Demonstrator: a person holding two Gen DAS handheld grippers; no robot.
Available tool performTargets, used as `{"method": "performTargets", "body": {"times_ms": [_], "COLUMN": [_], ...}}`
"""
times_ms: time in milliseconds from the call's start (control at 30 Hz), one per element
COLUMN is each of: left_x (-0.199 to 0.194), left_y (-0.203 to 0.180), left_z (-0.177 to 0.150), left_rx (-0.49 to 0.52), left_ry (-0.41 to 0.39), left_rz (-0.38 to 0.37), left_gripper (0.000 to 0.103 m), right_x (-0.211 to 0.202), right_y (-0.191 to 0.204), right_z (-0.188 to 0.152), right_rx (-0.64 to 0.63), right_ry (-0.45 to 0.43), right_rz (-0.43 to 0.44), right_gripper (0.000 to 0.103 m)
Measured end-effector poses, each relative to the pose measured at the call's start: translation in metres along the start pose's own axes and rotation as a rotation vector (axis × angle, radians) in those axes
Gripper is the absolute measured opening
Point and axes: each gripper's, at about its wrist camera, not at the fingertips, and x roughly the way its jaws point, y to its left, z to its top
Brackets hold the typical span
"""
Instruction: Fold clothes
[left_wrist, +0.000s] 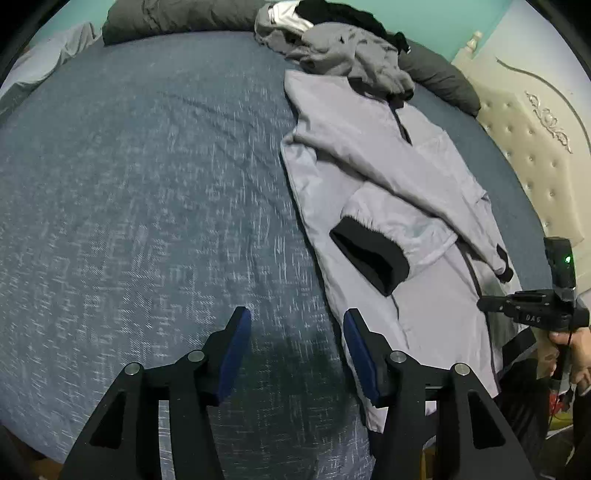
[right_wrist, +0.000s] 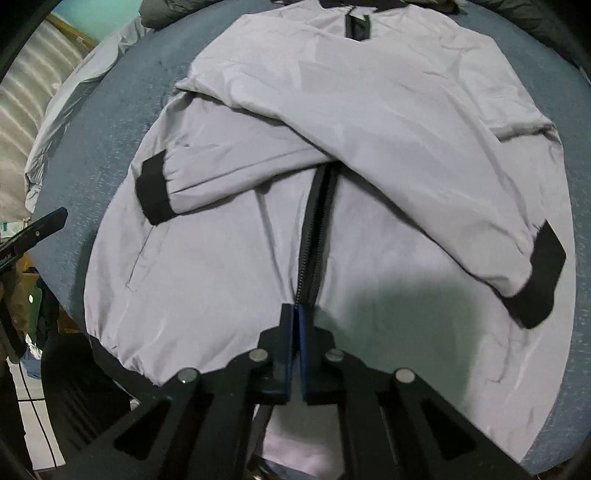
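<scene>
grey jacket, sleeves crossed, hem fold up next

pale grey nylon zip-up jacket with black ribbed cuffs (right_wrist: 369, 122) lies front-up on the blue-grey woven bed cover (left_wrist: 140, 192), both sleeves already folded in and crossed over the chest. one black cuff (right_wrist: 153, 188) rests near the jacket's left edge in the right wrist view, the other black cuff (right_wrist: 535, 273) near the opposite edge.

the right gripper (right_wrist: 295, 314) has its blue-padded fingers pressed together at the lower end of the dark zipper (right_wrist: 317, 229), near the hem; whether any cloth is pinched between the pads cannot be told from here. the left gripper (left_wrist: 297, 321) hangs with fingers about half apart and nothing between them, one finger over the bare cover and the other at the jacket's side edge. a heap of darker grey and black unfolded clothes (left_wrist: 340, 48) sits beyond the collar.

the step in hand looks like taking the hem to fold the body up toward the collar. to do it well, the left gripper should catch the hem corner on its side so both lift evenly, keep the hem taut, and carry it over without dragging the crossed sleeves out of place. slippery nylon may slide, so set it down flat.
</scene>
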Motion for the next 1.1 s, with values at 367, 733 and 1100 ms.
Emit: {"method": "performTargets", "body": {"times_ms": [367,733,1100], "left_x": [0.039,0.039,0.04], "left_y": [-0.018,-0.024,-0.017], "left_z": [-0.017,-0.043,-0.063], "left_rx": [0.015,0.021,-0.054], "left_ry": [0.119,0.192,0.234], "left_rz": [-0.033,-0.073,-0.142], "left_gripper": [0.057,0.058,0.061], "right_x": [0.0,-0.069,-0.07], "right_y": [-0.009,-0.106,-0.179], "right_z": [-0.006,-0.046,-0.1], "right_rx": [0.052,0.146,0.364], "right_ry": [-0.007,-0.038,0.014], "right_rz": [0.083,-0.055,0.059], "right_gripper": [0.006,0.044,0.053]}}
